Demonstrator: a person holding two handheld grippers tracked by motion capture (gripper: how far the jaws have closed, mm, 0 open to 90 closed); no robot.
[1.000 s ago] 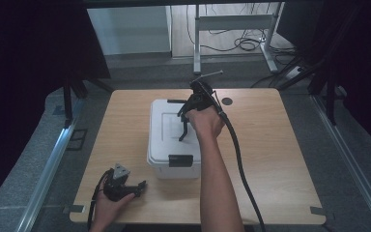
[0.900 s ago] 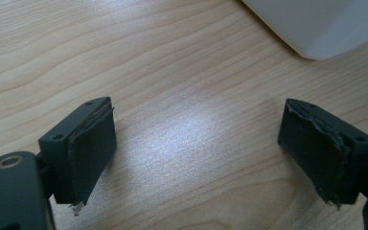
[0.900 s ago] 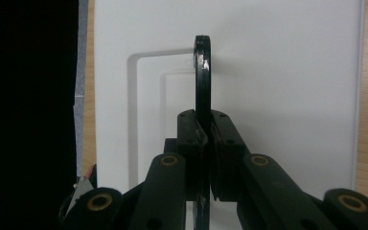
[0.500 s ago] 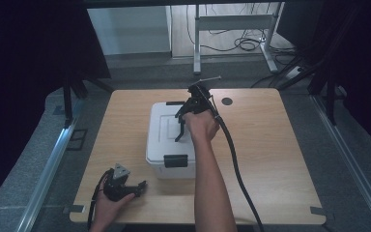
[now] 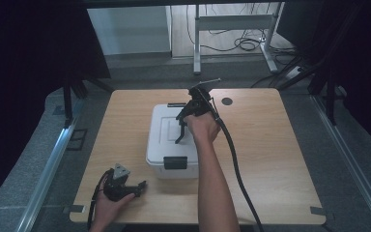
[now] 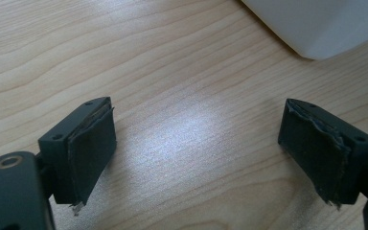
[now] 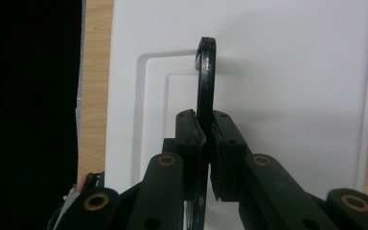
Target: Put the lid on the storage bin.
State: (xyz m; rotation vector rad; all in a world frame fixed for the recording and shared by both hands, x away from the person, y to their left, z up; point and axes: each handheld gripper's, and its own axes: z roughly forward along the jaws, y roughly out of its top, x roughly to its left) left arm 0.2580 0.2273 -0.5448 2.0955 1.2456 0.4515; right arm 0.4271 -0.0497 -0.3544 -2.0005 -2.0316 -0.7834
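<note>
Right gripper (image 5: 182,126) over the white lidded box (image 5: 166,145), fingers (image 7: 220,143) pinched tight on the box's black handle (image 7: 206,76). Handle stands up off the lid; in the right gripper view it runs between the fingers and curves over the lid's recessed panel. Box sits mid-bench (image 5: 280,159), black front latch (image 5: 175,163) facing the person. Left gripper (image 5: 125,186) rests low on the bench near the front left corner, well apart from the box's handle; fingers (image 6: 84,153) spread wide, nothing between them, bare wood below. A box corner (image 6: 316,28) shows just ahead in the left gripper view.
</note>
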